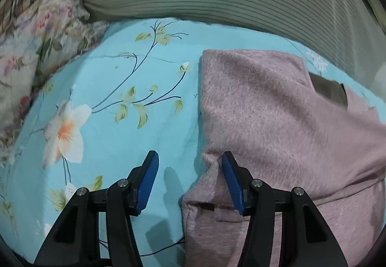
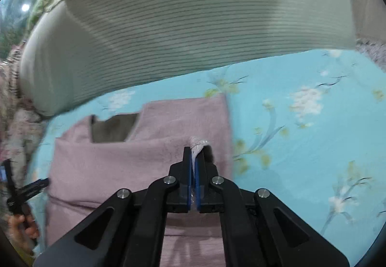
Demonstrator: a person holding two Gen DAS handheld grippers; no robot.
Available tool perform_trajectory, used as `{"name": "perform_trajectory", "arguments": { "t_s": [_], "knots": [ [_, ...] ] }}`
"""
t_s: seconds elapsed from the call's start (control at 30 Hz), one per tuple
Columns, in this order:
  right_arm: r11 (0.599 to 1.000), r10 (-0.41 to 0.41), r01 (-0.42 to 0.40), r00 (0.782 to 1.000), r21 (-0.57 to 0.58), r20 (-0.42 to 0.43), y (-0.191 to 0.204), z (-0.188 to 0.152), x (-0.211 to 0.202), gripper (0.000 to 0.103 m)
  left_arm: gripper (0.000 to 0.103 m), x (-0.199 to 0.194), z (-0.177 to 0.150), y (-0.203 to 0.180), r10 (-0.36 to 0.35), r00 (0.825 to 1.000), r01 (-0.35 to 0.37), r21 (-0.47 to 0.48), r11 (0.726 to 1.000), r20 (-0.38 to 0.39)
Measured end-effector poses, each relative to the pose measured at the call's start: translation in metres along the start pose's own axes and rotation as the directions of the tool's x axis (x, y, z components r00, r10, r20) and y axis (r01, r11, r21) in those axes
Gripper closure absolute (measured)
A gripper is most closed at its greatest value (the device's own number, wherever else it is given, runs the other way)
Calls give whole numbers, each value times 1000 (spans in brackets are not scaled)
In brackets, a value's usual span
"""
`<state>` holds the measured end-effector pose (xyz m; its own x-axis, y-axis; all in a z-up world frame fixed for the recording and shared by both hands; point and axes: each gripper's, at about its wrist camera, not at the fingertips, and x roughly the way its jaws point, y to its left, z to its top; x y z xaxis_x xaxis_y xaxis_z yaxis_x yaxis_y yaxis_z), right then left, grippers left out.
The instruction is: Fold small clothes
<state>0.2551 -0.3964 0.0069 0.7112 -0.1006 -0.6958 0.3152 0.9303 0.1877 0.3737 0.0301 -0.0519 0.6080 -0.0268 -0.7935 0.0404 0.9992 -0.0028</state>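
Garment [image 1: 277, 110]: dusty pink, fuzzy, with a dark grey-brown patch [image 1: 325, 88] at its far edge. Sheet [image 1: 135, 141]: turquoise with white-orange flowers, green leaves, thin dark stems. Ribbed cushion [image 2: 156, 33]: grey-green with dark horizontal lines. Floral bedding [image 1: 36, 55]: cream with pink and green. Gripper pads [image 1: 149, 182]: blue on black.

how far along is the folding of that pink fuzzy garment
Partly done. The pink fuzzy garment lies on the blue floral sheet with one side already doubled over itself, a dark inner patch showing. In hand: the right hand-held gripper is shut on a pinch of its edge, while the left hand-held gripper is open at the near corner, gripping nothing. Left: carrying that pinched edge across and flattening.
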Motion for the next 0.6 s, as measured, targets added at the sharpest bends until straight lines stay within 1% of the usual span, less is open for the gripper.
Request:
{"name": "perform_trajectory", "arguments": {
  "t_s": [0.03,0.07,0.1,0.13,0.17,0.2,0.23,0.27,0.3,0.33,0.37,0.4,0.43,0.47,0.5,0.53,0.57,0.6],
  "knots": [
    [1000,-28,28,998,-1,-60,-4,-2,14,100,45,3,-2,-2,5,1000,-5,6,1000,-10],
    [999,-34,34,989,-2,-143,-8,-6,30,100,45,6,-4,-3,-1,1000,1,4,1000,-19],
    [999,-33,35,981,9,-194,-11,-12,40,100,45,9,-6,-3,-5,1000,5,-2,1000,-25],
    [999,-47,50,979,15,-197,-13,-14,40,100,45,11,-7,-3,-8,1000,8,-6,1000,-26],
    [998,-59,64,981,17,-182,-12,-16,36,98,45,12,-8,-3,-9,1000,9,-7,1000,-24],
    [997,-76,79,987,18,-142,-10,-18,27,97,45,12,-9,-3,-10,1000,10,-7,1000,-20],
    [994,-109,111,990,18,-89,-6,-18,14,97,44,12,-9,-3,-10,1000,10,-5,1000,-18],
    [993,-120,121,992,20,-37,-1,-18,2,97,43,12,-9,-2,-9,1000,9,-4,1000,-18],
    [996,-91,91,996,18,-8,5,-18,-5,97,42,13,-9,-2,-10,1000,10,-6,1000,-19],
    [998,-55,55,998,10,-3,10,-18,-6,97,42,13,-9,-1,-11,1000,11,-8,1000,-21],
    [1000,23,-23,999,-11,-32,20,-19,-1,97,42,14,-9,-2,-9,1000,9,-10,1000,-21],
    [998,61,-63,995,-20,-73,26,-22,6,97,42,14,-8,-2,-4,1000,4,-9,1000,-20],
    [997,70,-74,992,-27,-103,29,-24,14,97,42,14,-9,-4,5,1000,-5,-5,1000,-17],
    [997,56,-62,990,-40,-129,31,-25,23,97,41,13,-9,-5,11,1000,-11,-1,1000,-14],
    [998,10,-18,987,-53,-161,29,-28,34,97,39,13,-10,-5,21,1000,-21,2,1000,-12],
    [998,-47,40,978,-39,-201,19,-32,46,97,35,14,-10,-5,33,999,-33,4,999,-10],
    [999,-42,46,974,12,-223,5,-35,52,101,34,14,-11,-4,39,999,-39,5,999,-9],
    [999,-9,20,976,49,-217,-2,-35,50,101,33,14,-11,-2,36,999,-36,1,999,-11]
  ]
}}
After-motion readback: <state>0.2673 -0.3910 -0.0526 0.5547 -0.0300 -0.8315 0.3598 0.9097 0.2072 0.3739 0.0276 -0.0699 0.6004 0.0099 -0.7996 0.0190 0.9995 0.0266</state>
